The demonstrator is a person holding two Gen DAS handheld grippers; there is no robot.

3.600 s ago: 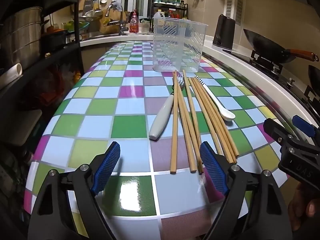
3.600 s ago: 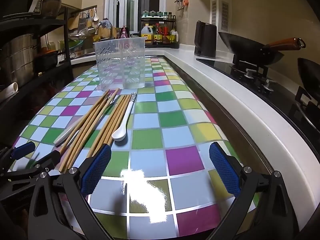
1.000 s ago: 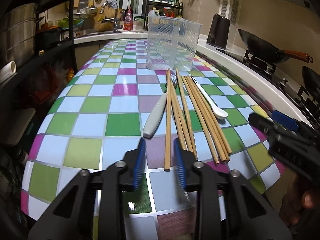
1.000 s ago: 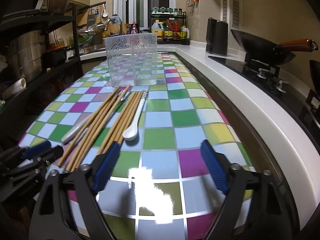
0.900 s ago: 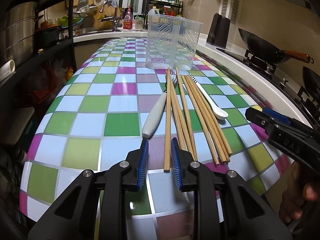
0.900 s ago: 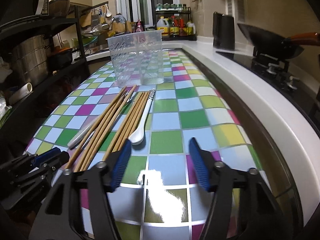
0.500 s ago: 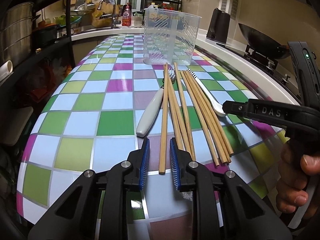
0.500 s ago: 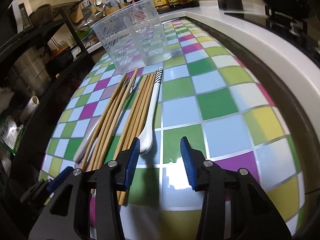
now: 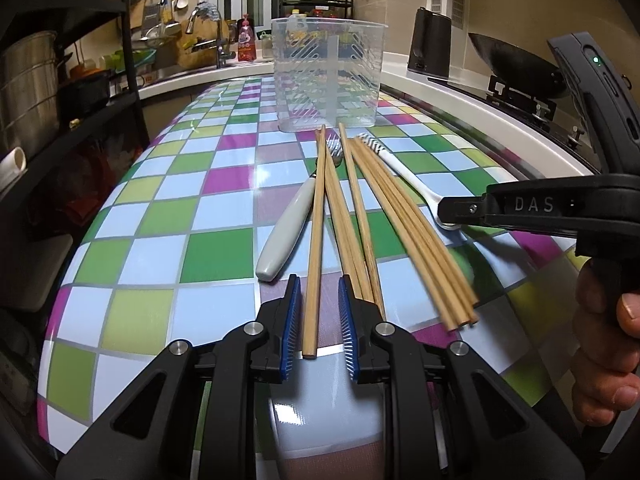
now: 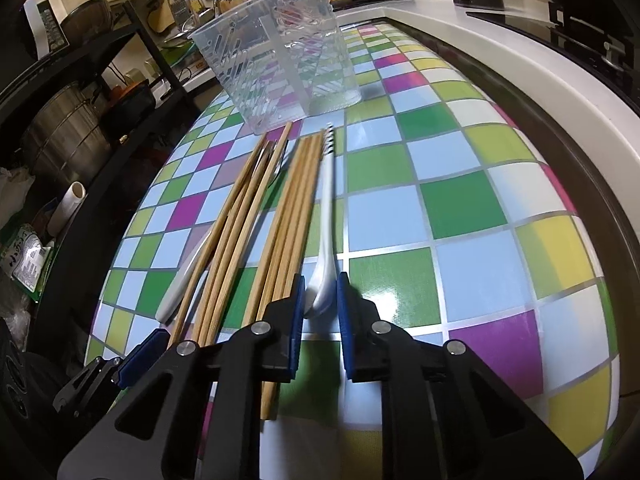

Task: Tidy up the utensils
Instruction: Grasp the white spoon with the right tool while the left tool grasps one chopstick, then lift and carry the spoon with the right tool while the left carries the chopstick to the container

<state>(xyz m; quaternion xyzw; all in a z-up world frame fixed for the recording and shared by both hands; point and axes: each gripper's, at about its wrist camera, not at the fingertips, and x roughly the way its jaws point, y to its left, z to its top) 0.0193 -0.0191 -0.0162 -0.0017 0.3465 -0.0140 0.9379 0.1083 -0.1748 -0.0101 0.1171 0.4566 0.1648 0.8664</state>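
Ahead of both your grippers spreads the checkered tabletop point(image 9: 152, 248), tiled in green, blue, purple and yellow. At its far end, straight beyond your left gripper's fingers, stands the clear plastic utensil holder point(image 9: 328, 76), upright, with a divider down its middle; the utensils lie apart from it on the table, tips pointing its way.

Your left gripper point(image 9: 319, 328) has just been closing, and its blue pads now stand narrowly apart on either side of the near end of a single wooden chopstick point(image 9: 314, 264). A thin gap shows on each side, so the pads do not seem to press it yet. Just left of that stick lies the fork point(image 9: 286, 236) with its pale grey handle; just right lie more loose chopsticks, then a tight bundle of chopsticks point(image 9: 416, 236) fanning off to the right.

Your right gripper point(image 10: 320, 312) has also just been closing. Its pads sit close around the bowl end of the white spoon point(image 10: 326, 236), whose striped handle tip points away toward the holder. Whether they actually pinch it you cannot tell. The bundle lies directly left of that gripper's left finger.
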